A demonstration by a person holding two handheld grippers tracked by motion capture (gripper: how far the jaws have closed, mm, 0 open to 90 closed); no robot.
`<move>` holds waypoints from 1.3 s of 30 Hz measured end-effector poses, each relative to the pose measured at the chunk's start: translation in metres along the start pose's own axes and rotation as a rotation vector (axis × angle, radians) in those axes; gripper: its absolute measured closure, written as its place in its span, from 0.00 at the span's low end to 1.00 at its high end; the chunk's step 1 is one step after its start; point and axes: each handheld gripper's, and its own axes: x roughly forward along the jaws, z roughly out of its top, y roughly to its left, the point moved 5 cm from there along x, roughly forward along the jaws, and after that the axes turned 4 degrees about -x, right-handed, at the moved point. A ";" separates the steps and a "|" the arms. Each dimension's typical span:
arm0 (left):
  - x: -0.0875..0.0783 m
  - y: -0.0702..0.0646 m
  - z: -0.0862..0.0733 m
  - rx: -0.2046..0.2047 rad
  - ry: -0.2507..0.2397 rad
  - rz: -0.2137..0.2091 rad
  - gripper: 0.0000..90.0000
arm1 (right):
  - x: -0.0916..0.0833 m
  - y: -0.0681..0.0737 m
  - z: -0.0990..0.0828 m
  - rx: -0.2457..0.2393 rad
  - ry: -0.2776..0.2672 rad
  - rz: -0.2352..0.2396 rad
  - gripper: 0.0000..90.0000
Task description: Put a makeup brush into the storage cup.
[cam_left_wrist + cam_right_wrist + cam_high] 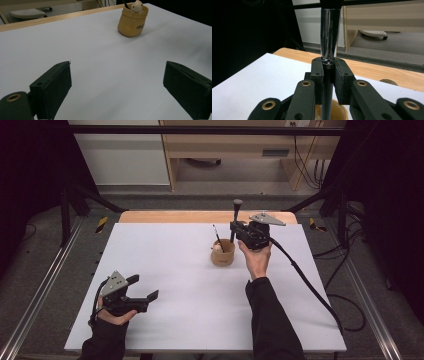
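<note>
The right gripper (235, 227) is clenched on a makeup brush (236, 215), holding it upright just above and beside the tan holder cup (223, 253) that stands right of the middle of the white table (165, 270). In the right gripper view the 2 black jaws pinch the brush (329, 37) where its shiny metal ferrule meets the dark handle, and the rim of the cup (337, 110) shows directly beneath, with the handle running down toward it. The cup already holds 1 thin dark stick (217, 237) leaning to the left and a small pale figure (218, 248) at its rim; the left gripper view shows the same cup (132, 22) with that figure (136, 5) peeking out. The step in hand looks like standing the brush in the cup, handle end first. The next move likely calls for lowering the brush straight down until the handle sits inside the rim, clear of the stick and the figure, then easing the jaws apart so it leans on the wall without tipping the light cup. The left gripper (145, 290) rests low at the near left corner, well apart from the cup, its jaws spread wide with nothing between them.
</note>
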 end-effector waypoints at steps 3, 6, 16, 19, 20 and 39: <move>0.000 0.000 0.000 0.000 0.001 -0.001 0.08 | 0.004 -0.001 -0.003 0.003 0.007 -0.003 0.88; 0.000 0.000 0.000 0.000 0.000 -0.001 0.08 | 0.008 -0.001 -0.006 0.002 0.011 -0.010 0.88; 0.000 0.000 0.000 -0.001 -0.001 -0.004 0.08 | 0.015 -0.002 -0.012 0.006 0.023 -0.018 0.88; 0.000 0.000 0.000 0.000 -0.001 -0.004 0.08 | 0.018 -0.002 -0.014 0.002 0.029 -0.019 0.88; 0.000 0.000 0.000 0.000 -0.001 -0.004 0.08 | 0.019 -0.002 -0.015 0.001 0.033 -0.019 0.88; 0.000 0.000 0.000 0.001 -0.001 -0.004 0.08 | 0.031 -0.002 -0.036 0.004 0.072 -0.021 0.88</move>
